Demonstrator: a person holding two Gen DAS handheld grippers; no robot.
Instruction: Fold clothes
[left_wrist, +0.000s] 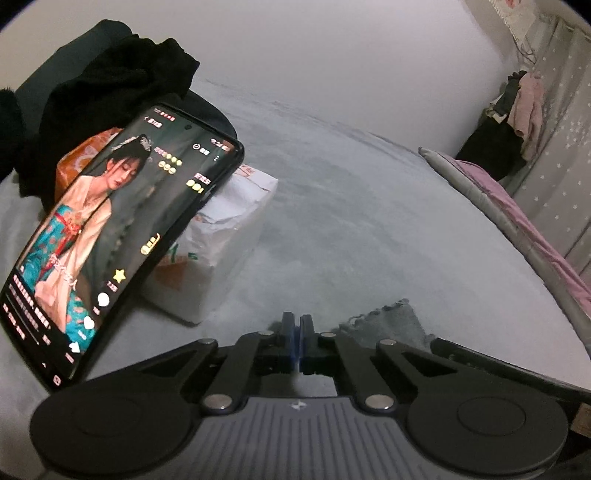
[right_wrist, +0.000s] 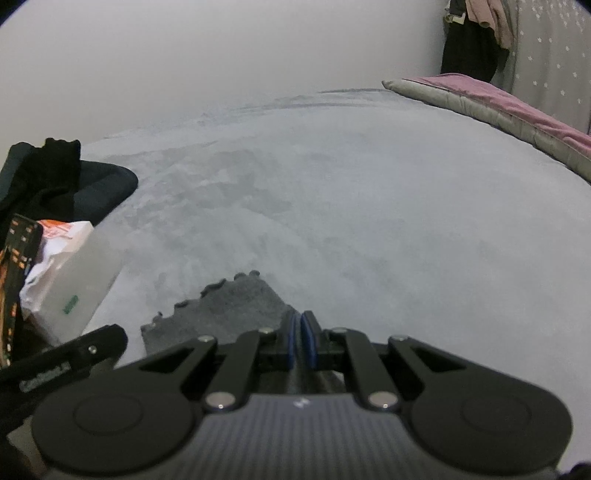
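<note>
While the small grey scallop-edged cloth (right_wrist: 225, 306) is lying low centre on the pale bed sheet (right_wrist: 369, 203), both the left gripper (left_wrist: 297, 325) and right gripper (right_wrist: 301, 325) are sitting clenched, seemingly gripping nothing, likely needing to open before grasping a corner.

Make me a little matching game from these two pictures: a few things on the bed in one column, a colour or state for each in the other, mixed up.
Things:
1. phone
2. small cloth
3. pile of clothes
4. quilt

Descriptions:
A. black, heaped
B. pink with grey edge
C. propped up, screen lit
D. grey, scalloped edge, flat on the bed

Pairs: 1-C, 2-D, 3-A, 4-B
</note>
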